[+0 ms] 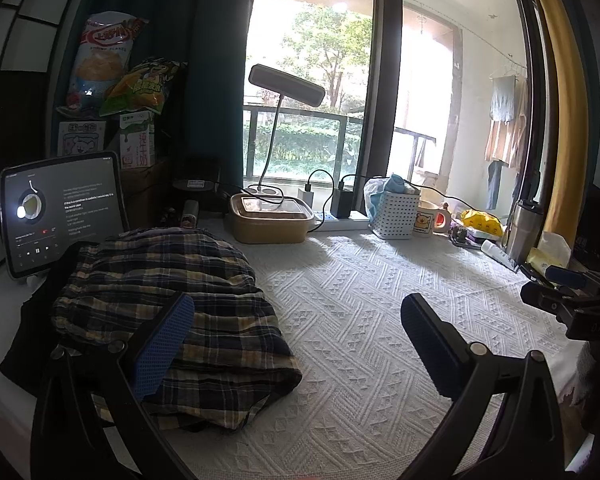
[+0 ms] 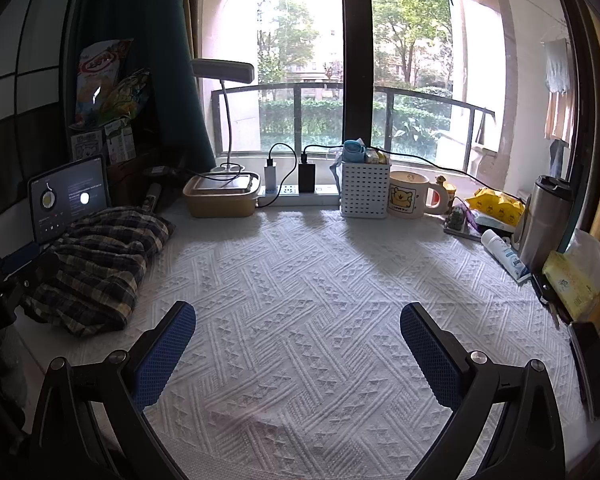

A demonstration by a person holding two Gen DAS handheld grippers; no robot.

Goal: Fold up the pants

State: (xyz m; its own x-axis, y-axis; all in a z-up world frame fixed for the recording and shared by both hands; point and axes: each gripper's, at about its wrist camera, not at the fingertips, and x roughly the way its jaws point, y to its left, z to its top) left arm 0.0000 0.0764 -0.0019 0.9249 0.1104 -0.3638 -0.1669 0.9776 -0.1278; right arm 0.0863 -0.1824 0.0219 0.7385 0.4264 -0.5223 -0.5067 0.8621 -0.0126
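The plaid pants (image 1: 172, 304) lie bunched in a heap at the left of the white textured cloth (image 1: 360, 320). They also show in the right wrist view (image 2: 96, 264). A dark garment (image 1: 36, 320) lies partly under them. My left gripper (image 1: 296, 320) is open and empty; its left finger (image 1: 164, 344) hangs over the heap's near part. My right gripper (image 2: 298, 328) is open and empty above bare cloth (image 2: 300, 280), to the right of the pants. The right gripper's body shows at the left wrist view's right edge (image 1: 572, 300).
A tablet (image 1: 60, 216) stands behind the pants. Along the window stand a lidded box (image 1: 270, 216), lamp (image 1: 286, 84), power strip (image 1: 340, 220), white basket (image 1: 396, 216), mug (image 1: 428, 220), steel tumbler (image 2: 548, 216), tube (image 2: 504, 254) and tissue pack (image 2: 572, 284). Snack bags (image 1: 104, 68) stand at left.
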